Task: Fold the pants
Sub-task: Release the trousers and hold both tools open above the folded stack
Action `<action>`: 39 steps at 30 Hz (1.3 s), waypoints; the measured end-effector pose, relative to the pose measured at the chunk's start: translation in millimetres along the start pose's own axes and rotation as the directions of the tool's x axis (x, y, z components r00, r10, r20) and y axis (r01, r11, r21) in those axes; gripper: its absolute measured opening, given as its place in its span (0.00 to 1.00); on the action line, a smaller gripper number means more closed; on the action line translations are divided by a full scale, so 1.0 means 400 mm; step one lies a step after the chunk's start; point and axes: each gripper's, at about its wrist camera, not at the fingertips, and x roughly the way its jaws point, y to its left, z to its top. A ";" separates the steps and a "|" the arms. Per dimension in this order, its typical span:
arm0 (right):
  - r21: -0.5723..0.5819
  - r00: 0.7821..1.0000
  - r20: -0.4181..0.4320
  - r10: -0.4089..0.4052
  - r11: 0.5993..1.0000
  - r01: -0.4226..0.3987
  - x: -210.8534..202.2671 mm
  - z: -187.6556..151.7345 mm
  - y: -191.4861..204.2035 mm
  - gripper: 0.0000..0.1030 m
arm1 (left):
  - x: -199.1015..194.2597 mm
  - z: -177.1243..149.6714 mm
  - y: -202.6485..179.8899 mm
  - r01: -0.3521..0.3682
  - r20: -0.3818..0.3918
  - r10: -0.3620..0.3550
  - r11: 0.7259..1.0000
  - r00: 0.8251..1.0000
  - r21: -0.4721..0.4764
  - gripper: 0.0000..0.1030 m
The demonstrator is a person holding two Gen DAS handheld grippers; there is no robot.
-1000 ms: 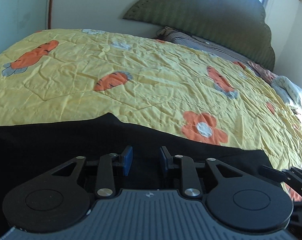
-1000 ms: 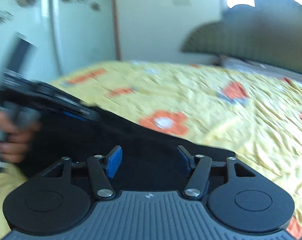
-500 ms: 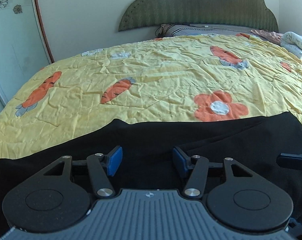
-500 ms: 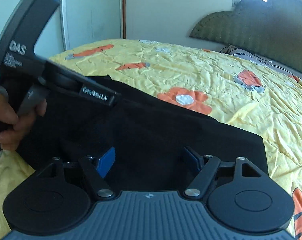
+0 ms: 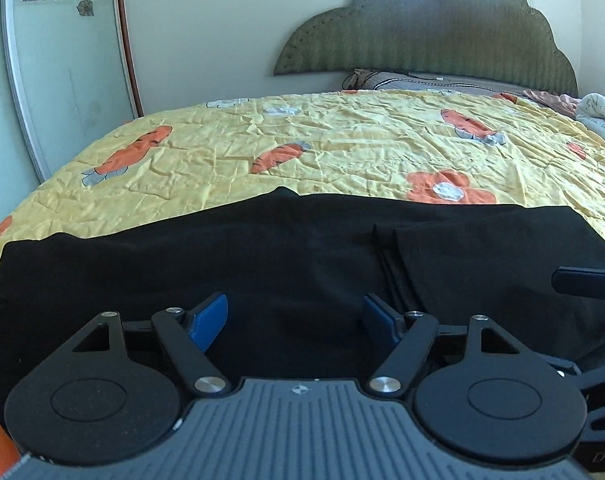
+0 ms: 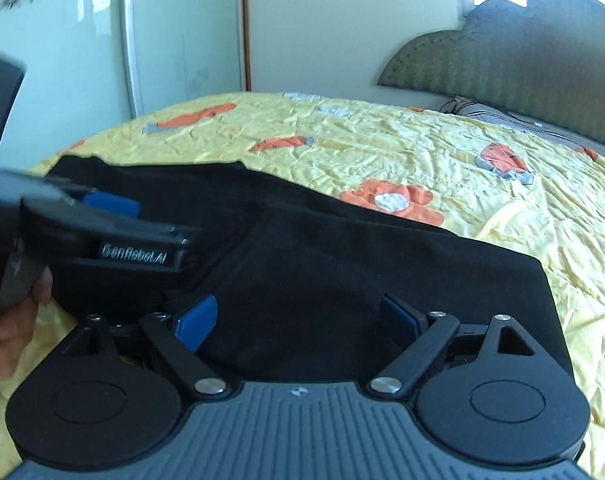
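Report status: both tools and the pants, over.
Left tool and right tool opening, nothing gripped. Black pants flat on yellow bedspread, one fold laid. Nothing in the way.

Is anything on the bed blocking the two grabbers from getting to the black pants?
Nothing visible is. The black pants lie flat on the yellow quilt right under both grabbers. The left gripper and the right gripper hang over the cloth with their jaws opening, and only bare pants show between the blue pads.
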 end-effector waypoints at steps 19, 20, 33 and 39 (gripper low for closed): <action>0.004 0.998 -0.046 -0.037 0.999 0.038 0.019 -0.019 0.010 1.00 | 0.011 -0.034 0.024 0.007 0.008 -0.007 0.997 1.000 -0.072 0.96; 0.005 0.998 -0.046 -0.037 0.999 0.037 0.019 -0.019 0.010 1.00 | 0.011 -0.034 0.025 0.008 0.008 -0.007 0.997 1.000 -0.071 0.96; 0.049 0.999 -0.003 -0.035 0.998 0.035 -0.010 0.009 0.019 1.00 | 0.013 -0.033 0.027 0.001 0.003 -0.001 0.997 1.000 -0.072 0.99; 0.001 0.996 -0.041 -0.084 0.996 0.084 0.014 -0.001 0.031 1.00 | 0.012 -0.033 0.027 0.000 0.003 0.000 0.997 1.000 -0.071 0.99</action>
